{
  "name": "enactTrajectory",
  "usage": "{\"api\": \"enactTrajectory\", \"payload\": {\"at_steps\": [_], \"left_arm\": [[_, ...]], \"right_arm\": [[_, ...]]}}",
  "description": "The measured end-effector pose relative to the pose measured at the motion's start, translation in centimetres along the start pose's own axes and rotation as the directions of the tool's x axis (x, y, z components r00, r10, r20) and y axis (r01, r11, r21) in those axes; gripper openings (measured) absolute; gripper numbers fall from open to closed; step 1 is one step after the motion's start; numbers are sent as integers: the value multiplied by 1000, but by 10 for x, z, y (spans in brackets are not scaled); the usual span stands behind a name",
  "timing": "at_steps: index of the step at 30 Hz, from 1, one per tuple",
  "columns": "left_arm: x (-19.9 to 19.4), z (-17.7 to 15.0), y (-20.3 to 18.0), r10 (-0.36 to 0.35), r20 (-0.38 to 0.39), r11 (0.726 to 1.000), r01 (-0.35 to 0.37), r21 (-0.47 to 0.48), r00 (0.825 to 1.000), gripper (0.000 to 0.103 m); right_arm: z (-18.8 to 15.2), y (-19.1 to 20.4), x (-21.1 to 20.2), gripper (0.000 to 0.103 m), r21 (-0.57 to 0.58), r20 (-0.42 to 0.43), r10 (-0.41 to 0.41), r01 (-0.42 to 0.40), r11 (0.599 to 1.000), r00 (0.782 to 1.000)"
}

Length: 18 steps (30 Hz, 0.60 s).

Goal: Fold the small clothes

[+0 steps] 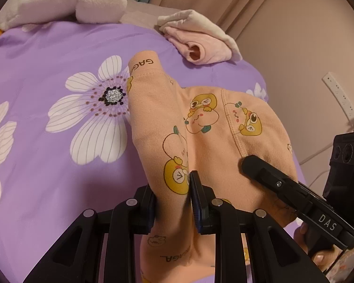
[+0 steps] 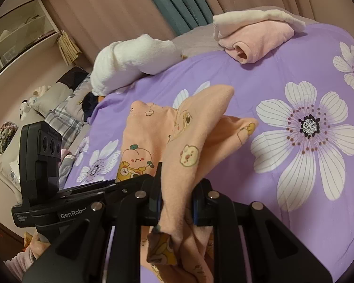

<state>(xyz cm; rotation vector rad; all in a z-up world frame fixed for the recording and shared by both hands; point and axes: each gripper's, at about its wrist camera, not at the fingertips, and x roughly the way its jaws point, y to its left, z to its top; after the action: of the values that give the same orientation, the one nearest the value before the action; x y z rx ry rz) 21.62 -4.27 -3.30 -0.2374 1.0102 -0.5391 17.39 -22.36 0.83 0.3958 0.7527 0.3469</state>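
The peach garment (image 1: 167, 127), printed with yellow cartoon figures and the letters GAGA along a band, is lifted above the purple floral bedsheet (image 1: 47, 165) by 2 grippers. The left gripper (image 1: 171, 202) is clamped on a bunched fold of it, cloth filling the narrow gap between its pads. The right gripper (image 2: 177, 202) is likewise closed on another gathered part (the cloth spills down past the fingers and out of the bottom edge of the right wrist view). How the garment's lower part hangs is cut off in both views, and which kind of garment it is cannot be told.

Farther back on the sheet lies a folded pink garment (image 1: 200, 44) with a cream cloth (image 1: 200, 21) folded around its far side. A white plush pillow (image 1: 66, 2) sits near the head of the bed, well apart from the peach garment.
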Motion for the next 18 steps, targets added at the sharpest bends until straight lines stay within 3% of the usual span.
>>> {"api": "enactTrajectory", "payload": {"at_steps": [18], "left_arm": [[-60,-35,-2,22,45,1000,-22,11,999,23]], "right_arm": [[-30,47,-38,19,-45,10,68,-67,997,998]]}}
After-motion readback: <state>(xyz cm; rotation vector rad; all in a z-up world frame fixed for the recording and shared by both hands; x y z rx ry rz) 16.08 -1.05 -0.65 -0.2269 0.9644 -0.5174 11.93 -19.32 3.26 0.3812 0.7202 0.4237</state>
